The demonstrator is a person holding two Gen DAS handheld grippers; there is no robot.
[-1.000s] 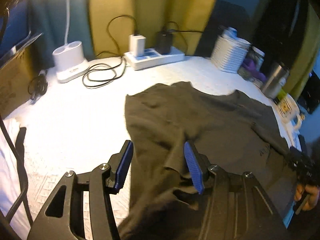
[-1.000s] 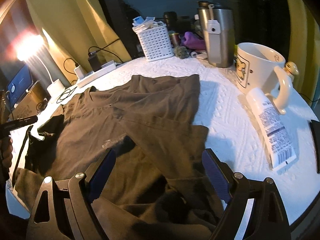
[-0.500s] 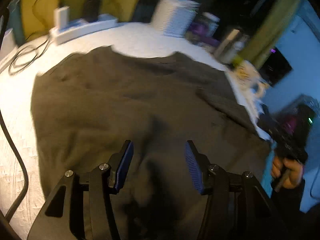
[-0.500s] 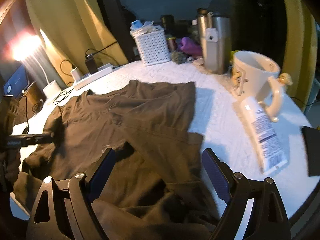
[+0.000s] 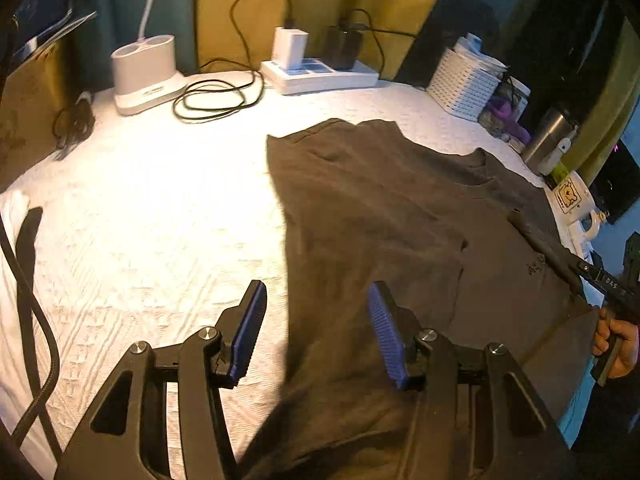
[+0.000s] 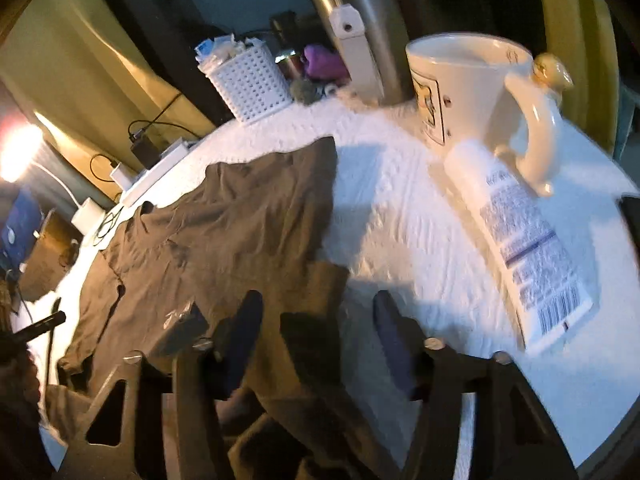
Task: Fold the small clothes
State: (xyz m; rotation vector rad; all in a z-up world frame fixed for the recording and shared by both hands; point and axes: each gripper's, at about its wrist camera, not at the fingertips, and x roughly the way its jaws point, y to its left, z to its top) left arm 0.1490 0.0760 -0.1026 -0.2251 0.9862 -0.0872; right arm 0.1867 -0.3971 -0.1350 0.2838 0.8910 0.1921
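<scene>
A dark brown t-shirt (image 5: 400,216) lies spread on the white textured tablecloth (image 5: 152,224), with its near edge hanging off the table. My left gripper (image 5: 316,328) is open over the shirt's left edge, and cloth lies between the blue pads without being pinched. The shirt also shows in the right wrist view (image 6: 240,232). My right gripper (image 6: 316,340) is open low over the shirt's right corner. The right gripper appears at the right edge of the left wrist view (image 5: 600,280), held in a hand.
A lamp base (image 5: 144,72), coiled cable (image 5: 216,96) and power strip (image 5: 320,76) stand at the back. A white basket (image 6: 250,80), steel tumbler (image 6: 368,28), cream mug (image 6: 480,92) and lotion tube (image 6: 520,252) crowd the right side. A cardboard box (image 5: 28,116) stands at the left.
The left gripper swung right over the shirt and back to its left edge. The right gripper dropped lower and tilted towards the shirt's right corner, its jaws narrower than before.
</scene>
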